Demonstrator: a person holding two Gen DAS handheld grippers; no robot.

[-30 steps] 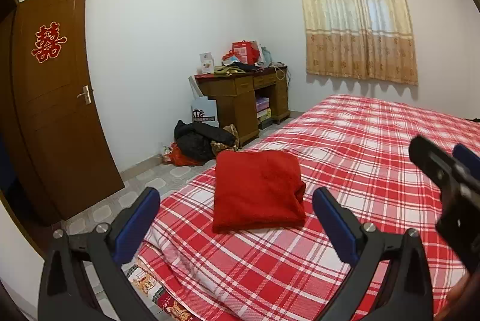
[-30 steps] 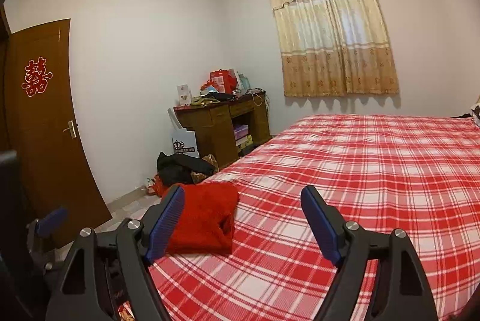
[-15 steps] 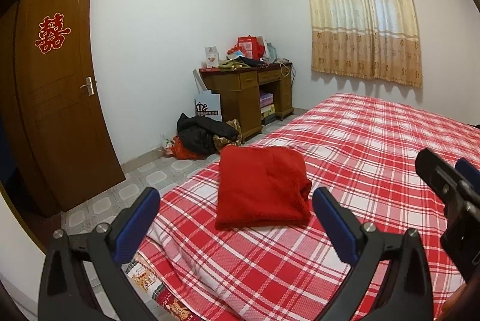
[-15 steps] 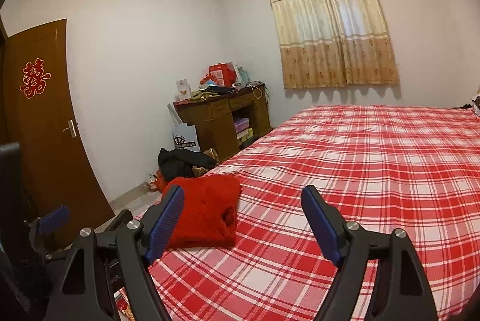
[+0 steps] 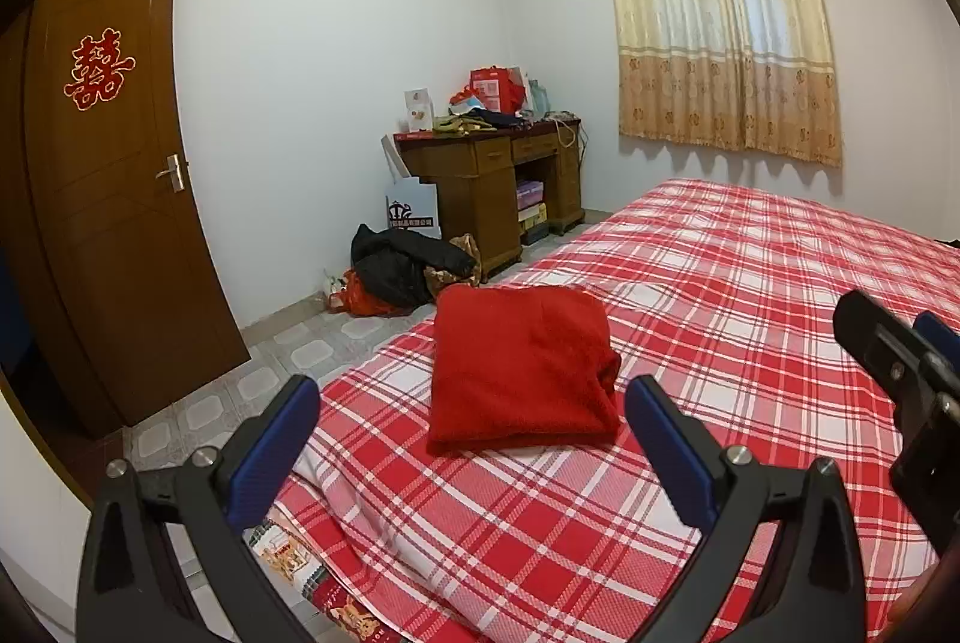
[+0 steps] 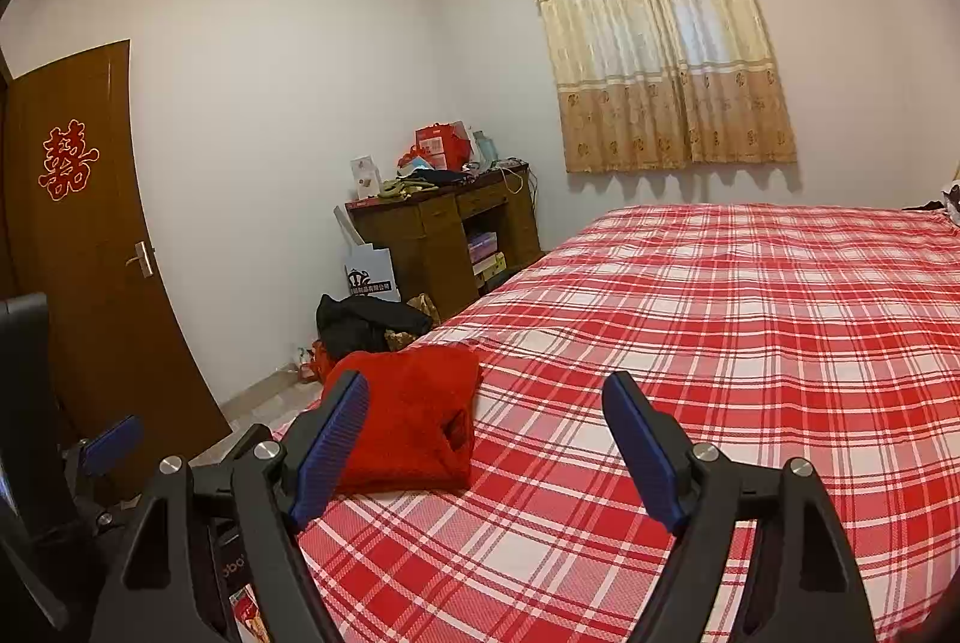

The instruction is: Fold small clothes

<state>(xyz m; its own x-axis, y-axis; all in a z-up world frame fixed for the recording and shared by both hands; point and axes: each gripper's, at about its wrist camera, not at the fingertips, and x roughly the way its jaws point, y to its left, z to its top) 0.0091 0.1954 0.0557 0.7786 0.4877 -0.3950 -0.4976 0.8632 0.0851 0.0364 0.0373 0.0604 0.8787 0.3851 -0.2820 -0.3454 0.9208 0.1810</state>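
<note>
**Trainee:** In the left wrist view, where does the garment lie relative to the jaws?

**Operator:** I see the folded red sweater flat on the plaid bedsheet, at the bed's corner nearest the door. It lies ahead of my left gripper, between the lines of the two blue fingers and beyond their tips. The jaws stand spread and released; nothing is between the pads, and neither pad touches the sweater.

**Trainee:** And from the right wrist view?

**Operator:** There the sweater sits to the left of my right gripper. The left blue finger overlaps the sweater's near left edge in the picture; I cannot tell whether it touches the cloth. The right finger is over bare bedsheet, well apart from the sweater. These jaws are likewise spread wide, grasping nothing.

**Trainee:** What is the dark shape at the right edge of the left view?

**Operator:** That is the right gripper, seen from the side, over the sheet to the right of the sweater and apart from it.

**Trainee:** What lies beyond the sweater?

**Operator:** On the floor past the sweater's far edge is a heap of dark clothes; behind that stands a wooden desk against the wall. The brown door is far to the sweater's left, and the curtained window is beyond it to the right.
</note>
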